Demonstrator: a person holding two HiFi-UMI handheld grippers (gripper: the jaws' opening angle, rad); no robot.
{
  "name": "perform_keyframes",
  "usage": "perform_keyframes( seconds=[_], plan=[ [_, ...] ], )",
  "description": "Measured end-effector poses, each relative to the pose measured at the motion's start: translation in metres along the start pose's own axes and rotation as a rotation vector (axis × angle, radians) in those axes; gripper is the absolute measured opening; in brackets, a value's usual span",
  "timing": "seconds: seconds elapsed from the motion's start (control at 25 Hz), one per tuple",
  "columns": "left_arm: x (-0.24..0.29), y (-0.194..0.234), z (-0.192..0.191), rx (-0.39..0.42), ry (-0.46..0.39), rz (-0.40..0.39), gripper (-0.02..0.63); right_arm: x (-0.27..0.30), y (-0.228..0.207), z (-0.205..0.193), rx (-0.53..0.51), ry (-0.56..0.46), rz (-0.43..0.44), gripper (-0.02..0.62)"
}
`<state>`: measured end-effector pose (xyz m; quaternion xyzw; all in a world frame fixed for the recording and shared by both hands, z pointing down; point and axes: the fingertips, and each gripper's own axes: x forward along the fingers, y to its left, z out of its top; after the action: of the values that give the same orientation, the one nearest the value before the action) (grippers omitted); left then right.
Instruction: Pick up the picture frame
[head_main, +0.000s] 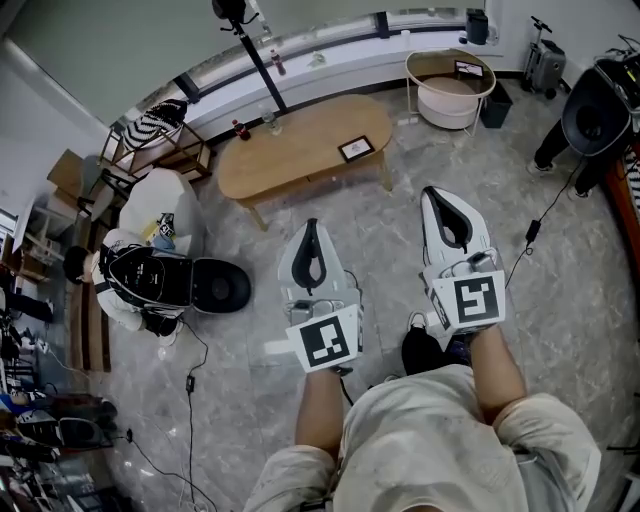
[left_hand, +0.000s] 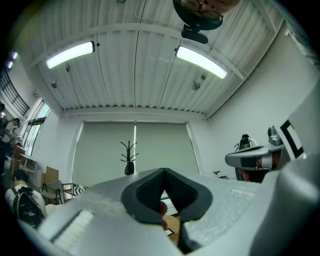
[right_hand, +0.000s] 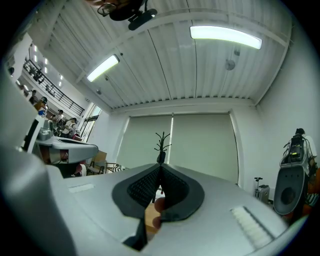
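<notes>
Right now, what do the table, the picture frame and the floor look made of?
Table: likely light wood or veneer, matte; even tan top.
Picture frame: thin dark border around a pale insert; wood or plastic, too small to tell.
Floor: grey stone-look tile, slight sheen; mottled veining.

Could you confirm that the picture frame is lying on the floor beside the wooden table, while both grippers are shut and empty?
Not quite: the picture frame lies on the wooden table, toward its right end, not on the floor; the head view shows it. The left gripper and right gripper are indeed shut and empty.
</notes>
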<state>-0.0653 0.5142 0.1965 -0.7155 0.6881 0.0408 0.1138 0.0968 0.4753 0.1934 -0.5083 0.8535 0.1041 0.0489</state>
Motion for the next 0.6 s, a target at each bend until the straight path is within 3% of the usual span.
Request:
perform_keyframes(
  seconds=[0.6],
  plan=[
    [0.107,-0.038,-0.014,0.033,-0.008,-0.002,0.003,0.069,-0.088,-0.028,0.056,-0.007,-0.021,0.002]
  ],
)
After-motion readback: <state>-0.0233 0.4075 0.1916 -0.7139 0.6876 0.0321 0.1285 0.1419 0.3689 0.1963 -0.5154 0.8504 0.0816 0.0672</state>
